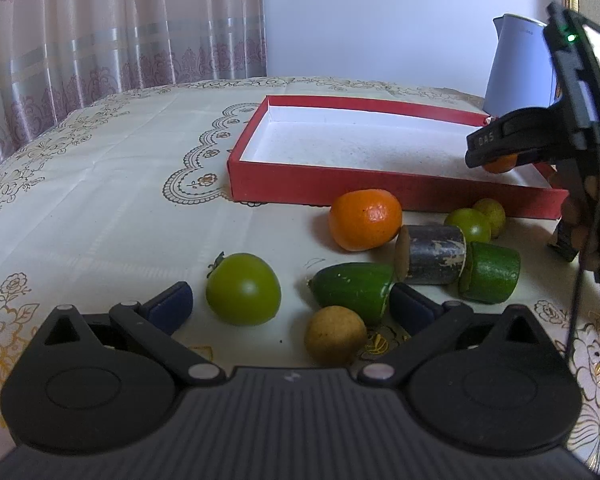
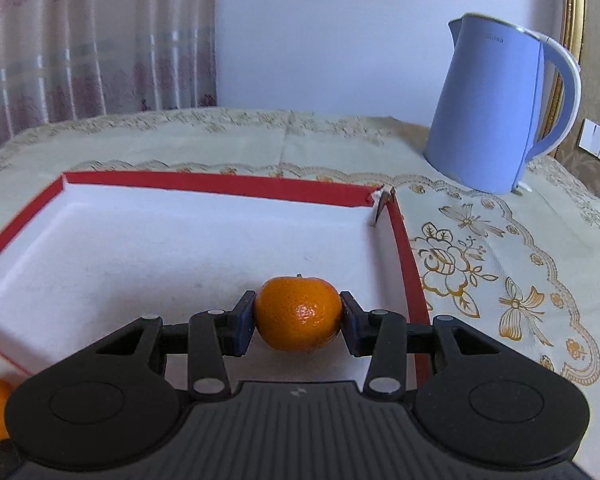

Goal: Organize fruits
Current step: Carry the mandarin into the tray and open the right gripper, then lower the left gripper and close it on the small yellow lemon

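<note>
One mandarin gripped sideways in right tongs (left tongs agape), stem rearward.

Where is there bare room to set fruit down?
The red box is bare inside, apart from the tangerine in the right tongs. The cloth left of the green tomato is free. Before the box's near wall, fruit crowds.

One small orange is clamped between blue pads above the white floor of the red box, near its right wall. The box is otherwise unfilled. On the tablecloth before the box lie a larger orange, a green tomato, two limes, a yellow fruit and two cucumber pieces.
</note>
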